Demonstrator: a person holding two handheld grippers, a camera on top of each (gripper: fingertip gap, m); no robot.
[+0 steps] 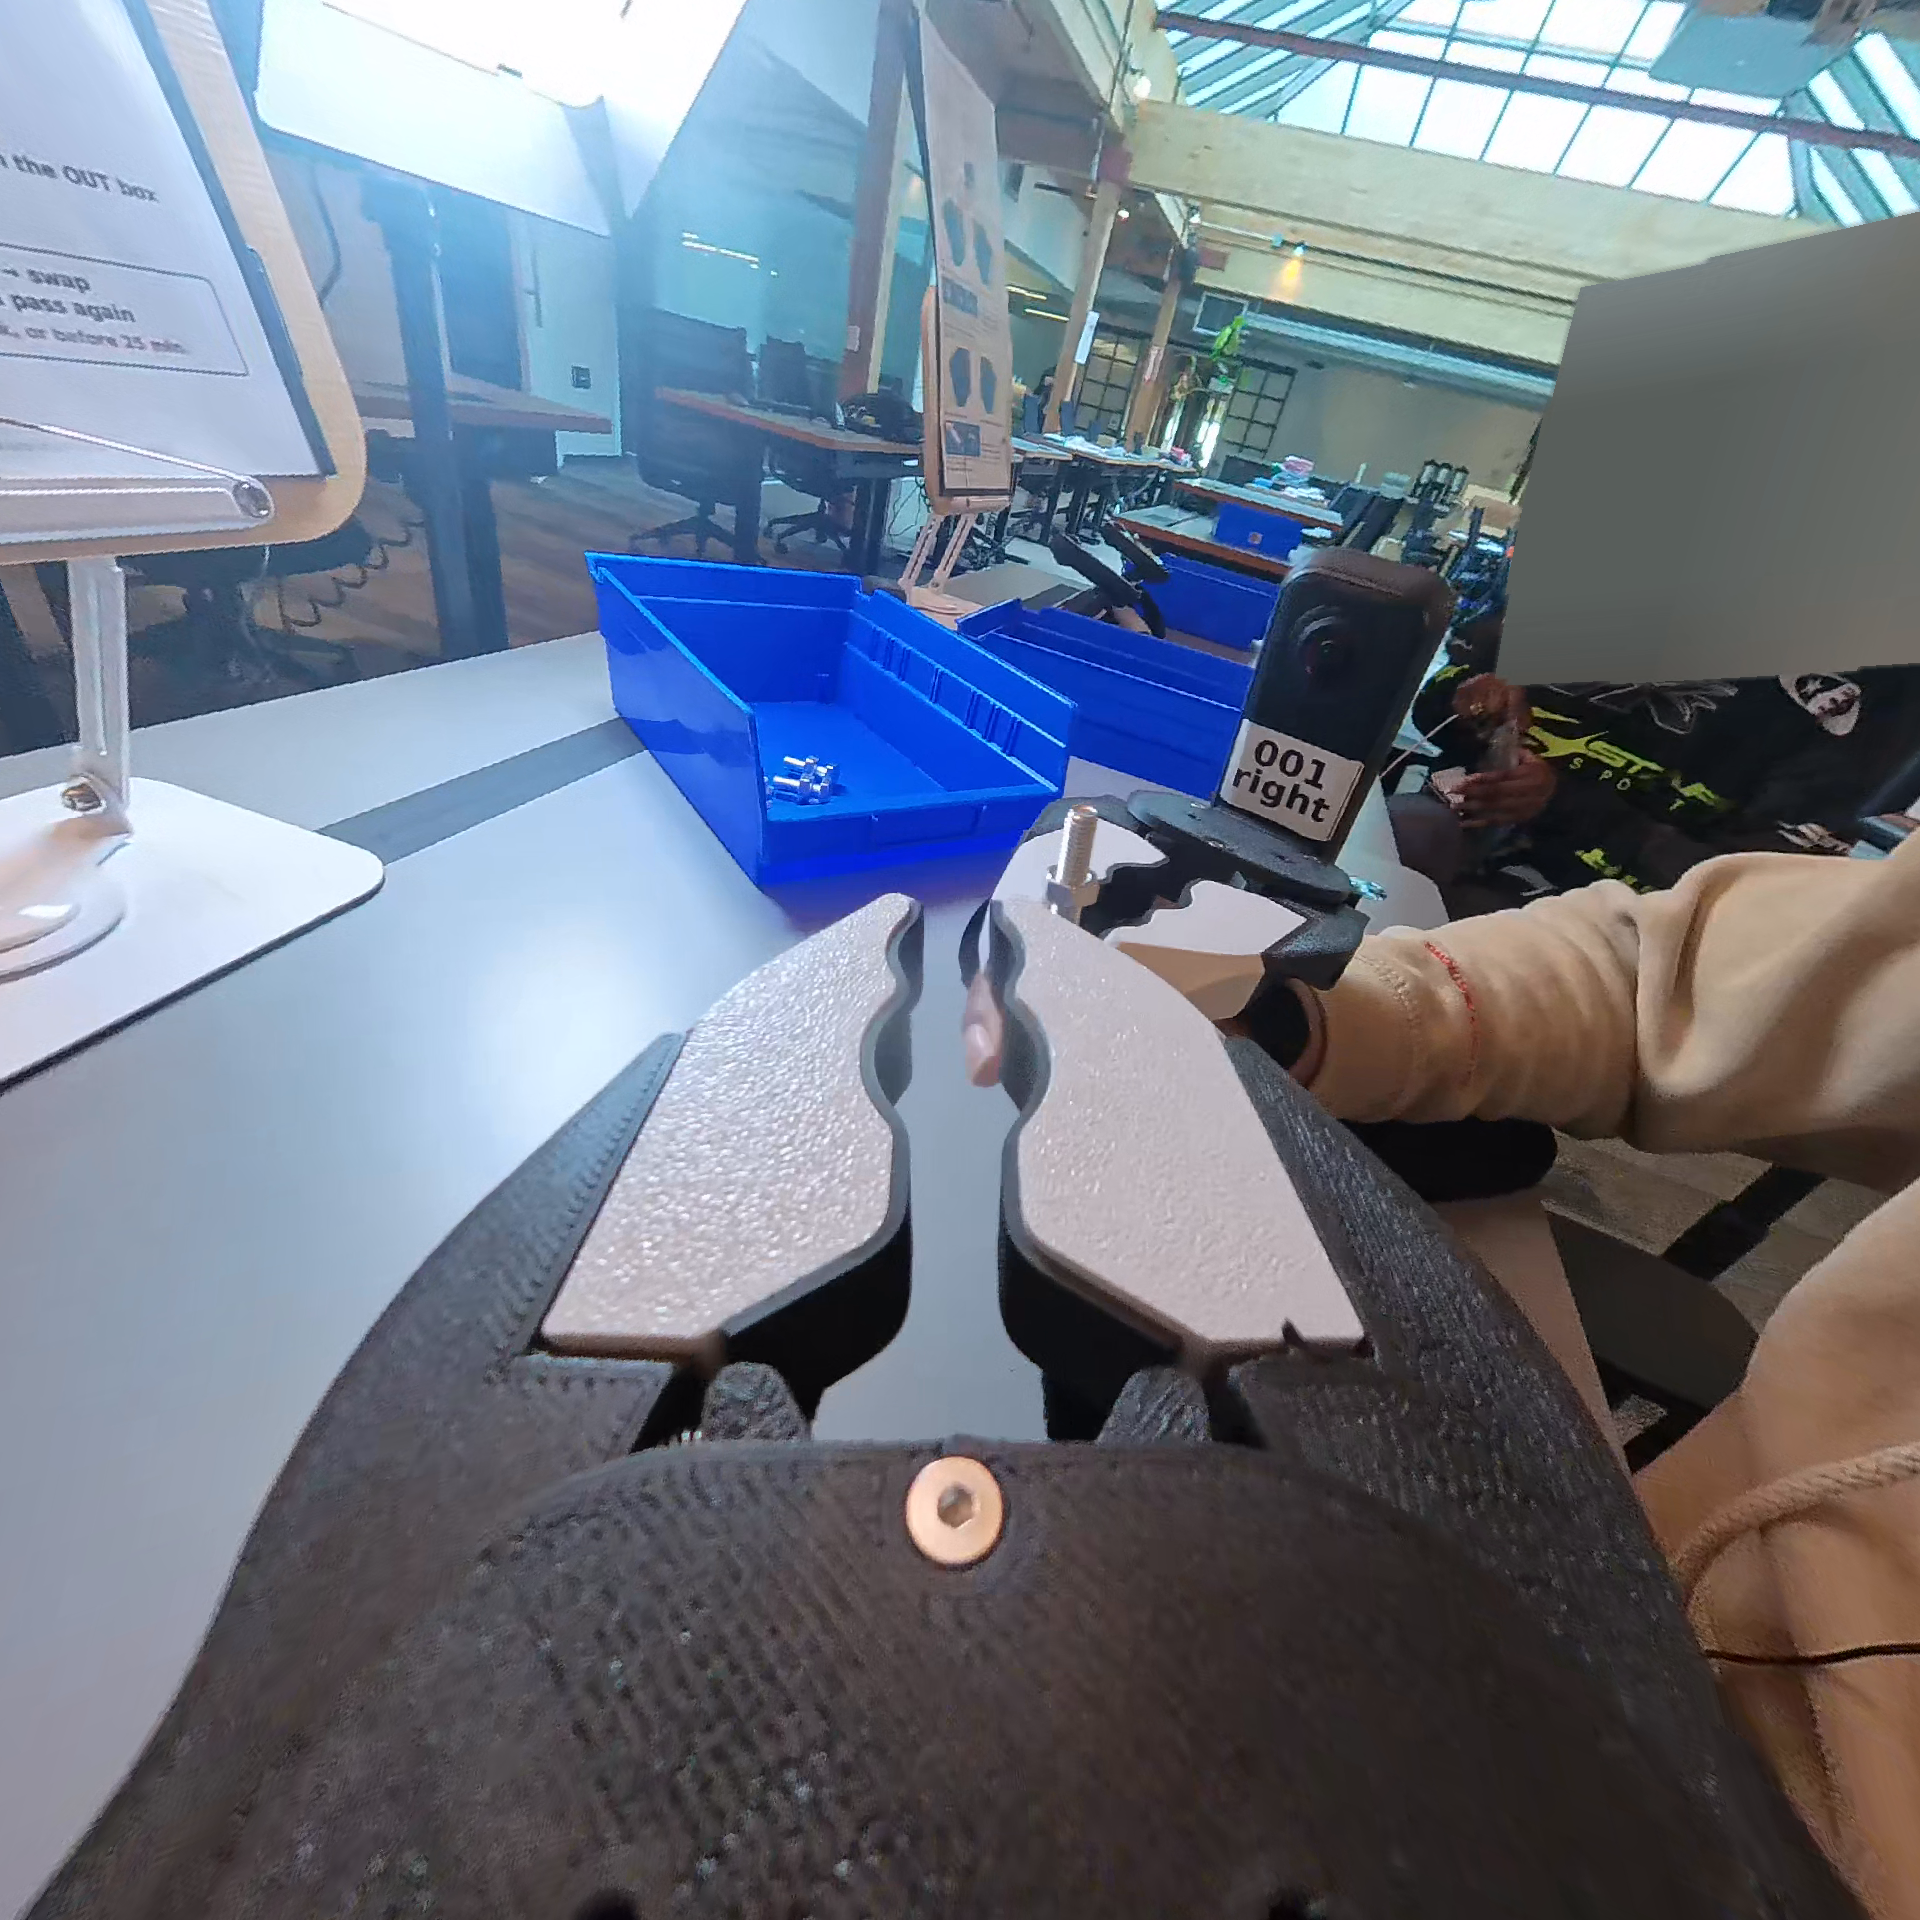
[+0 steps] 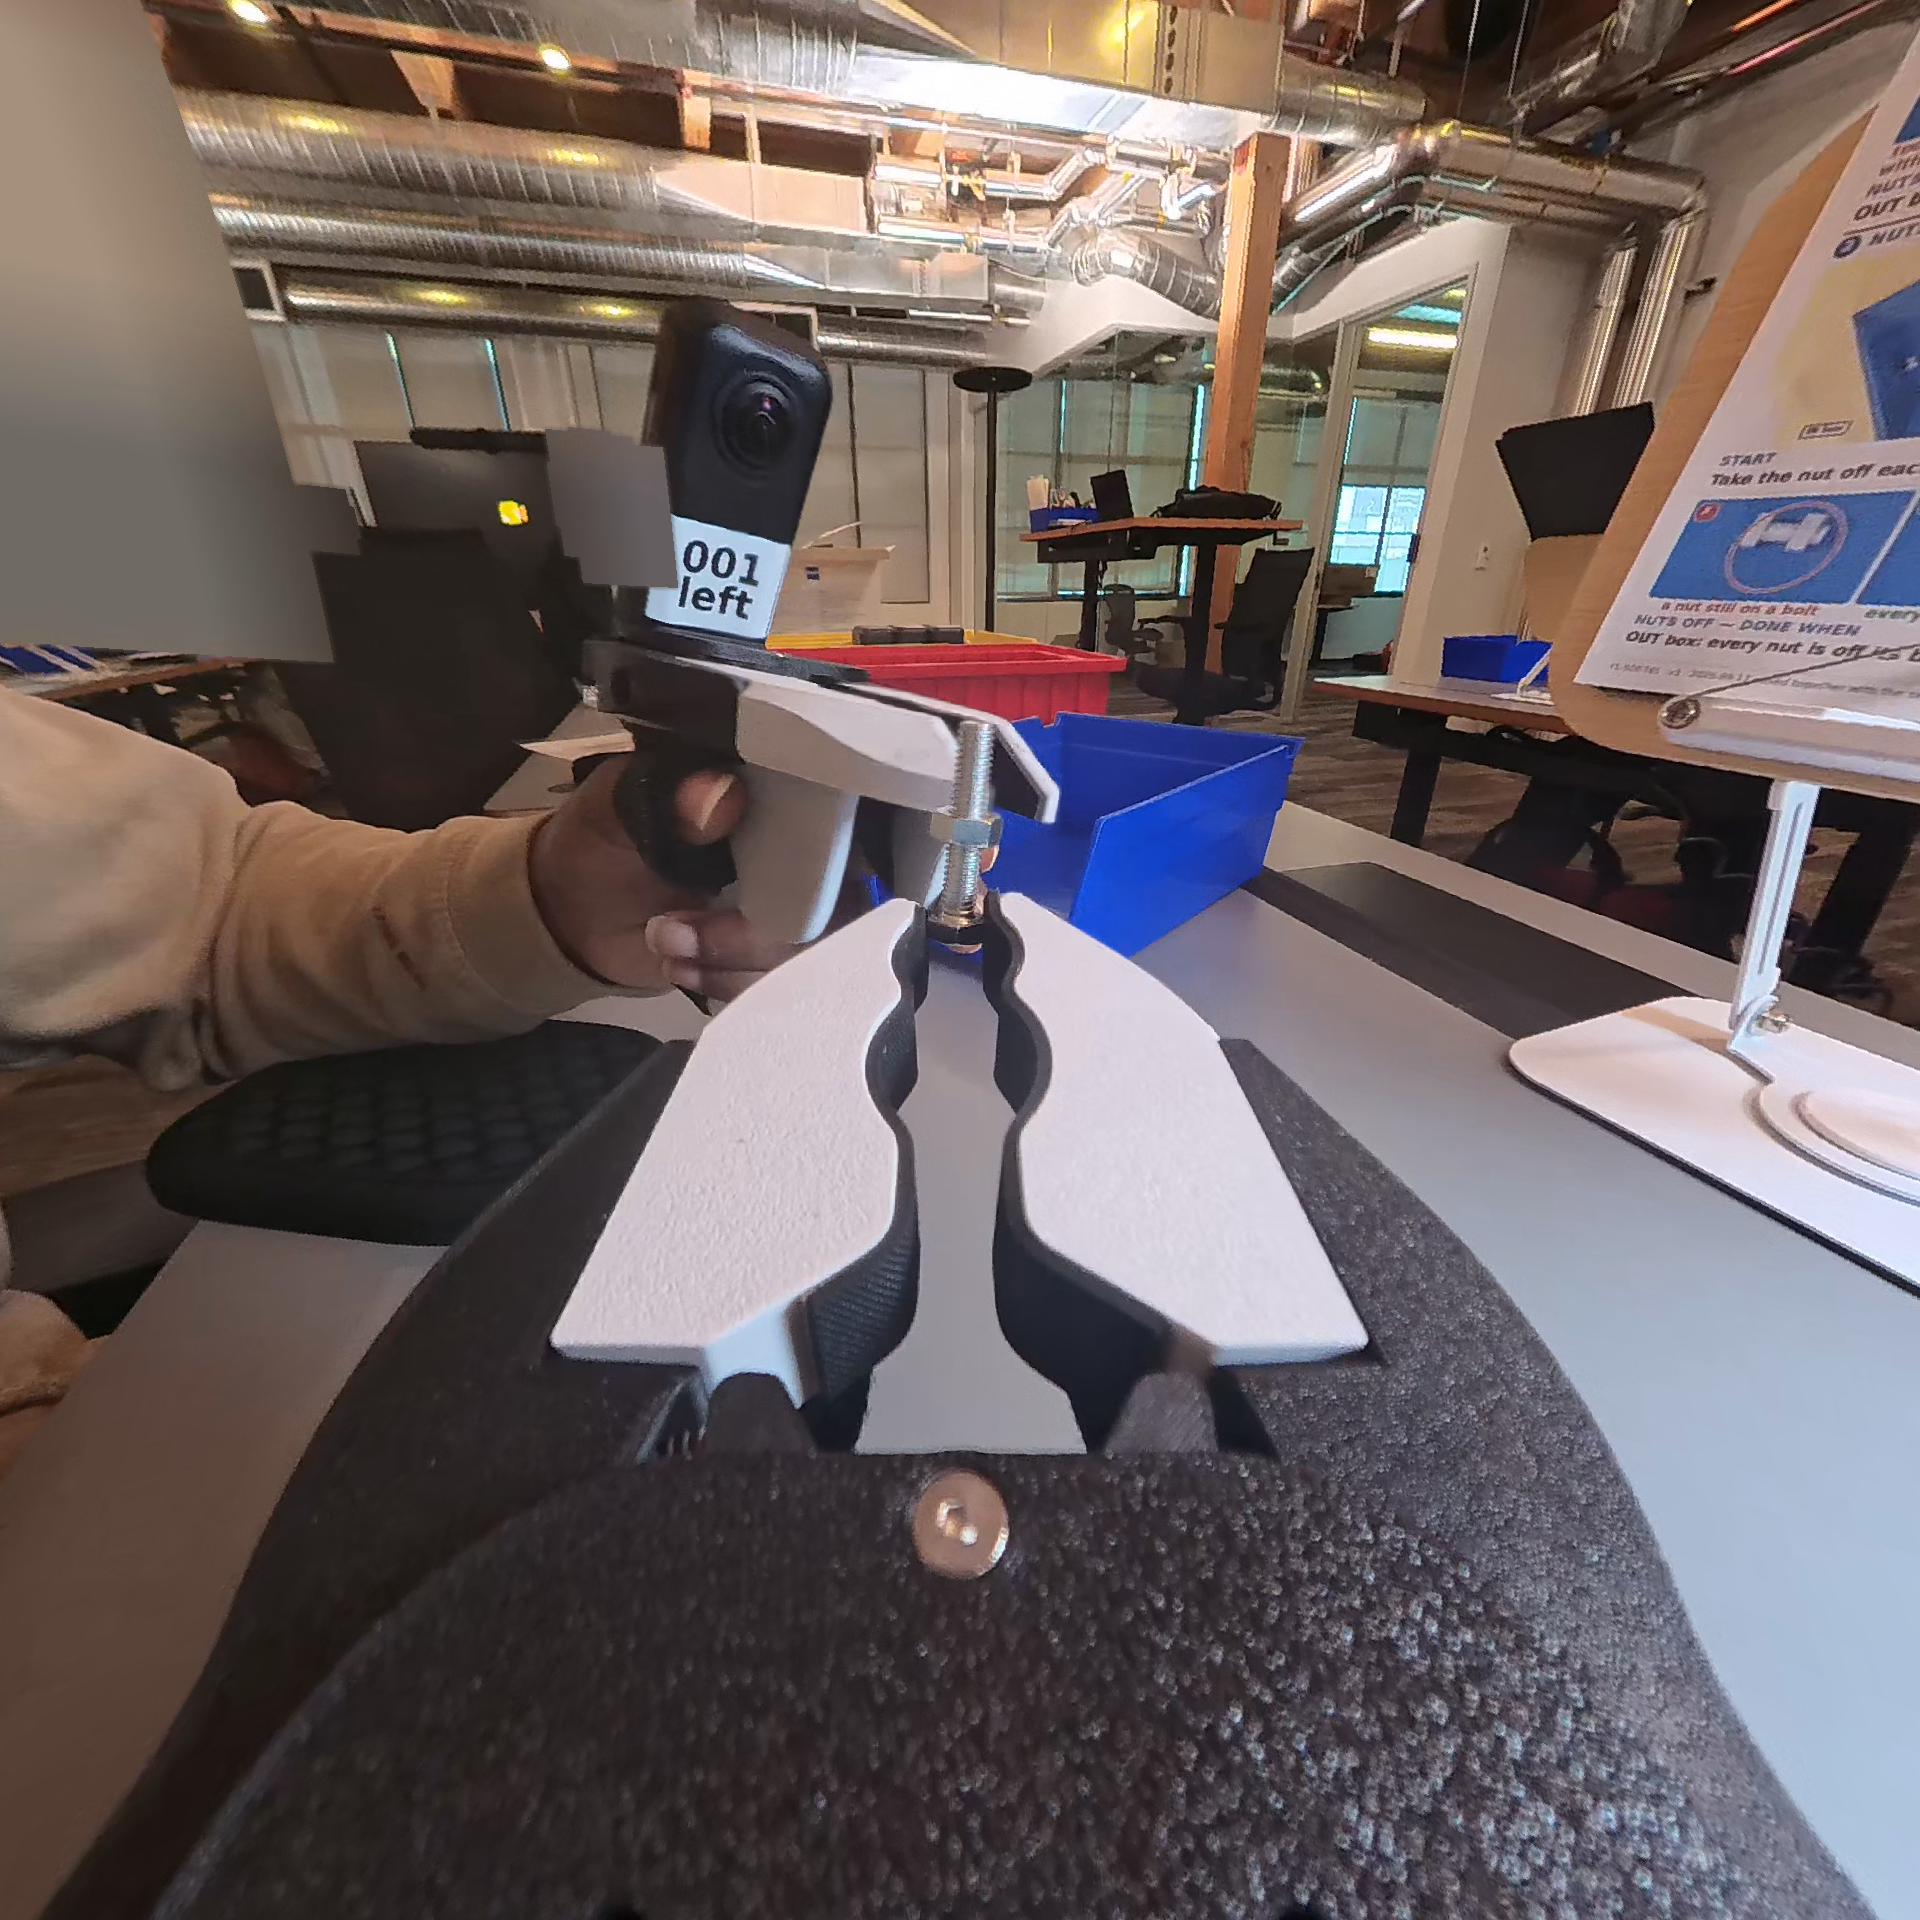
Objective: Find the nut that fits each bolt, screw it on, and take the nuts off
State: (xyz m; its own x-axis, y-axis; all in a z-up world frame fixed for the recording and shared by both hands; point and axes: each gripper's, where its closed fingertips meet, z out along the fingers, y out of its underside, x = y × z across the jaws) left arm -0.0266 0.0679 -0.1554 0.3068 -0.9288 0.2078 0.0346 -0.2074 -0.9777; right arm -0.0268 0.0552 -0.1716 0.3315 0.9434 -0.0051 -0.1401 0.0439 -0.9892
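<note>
- Steel bolt [image 2: 971,769] is standing upright above the grey table [image 2: 1455,1195], head down, threaded end pointing up.
- The right hand-held gripper [image 2: 958,920] is pinching the bolt's head between its fingertips, with its jaws drawn in to a narrow gap.
- A hex nut [image 2: 966,829] is sitting on the thread about midway up the bolt, clear of the right fingertips below it.
- The left hand-held gripper [image 1: 954,914] is hovering level with the bolt's upper thread. In its own view the bolt is showing just beyond and to the right of its tips.
- Its jaws are standing only a slit apart and are gripping nothing that I can make out. A small pinkish shape in the gap is too unclear to name.
- A hand [image 2: 623,883] in a cream sleeve is gripping the left tool's handle, to the left of the bolt in the right wrist view.
- A blue bin [image 1: 675,675] is lying on the table beyond the bolt, with a few silver fasteners [image 1: 802,779] clustered in its near end.
- A second blue bin [image 1: 1122,686] is sitting behind the first, farther from the bolt.
- A white sign stand [image 2: 1782,862] is standing on the table, well to the right of the bolt in the right wrist view.
</note>
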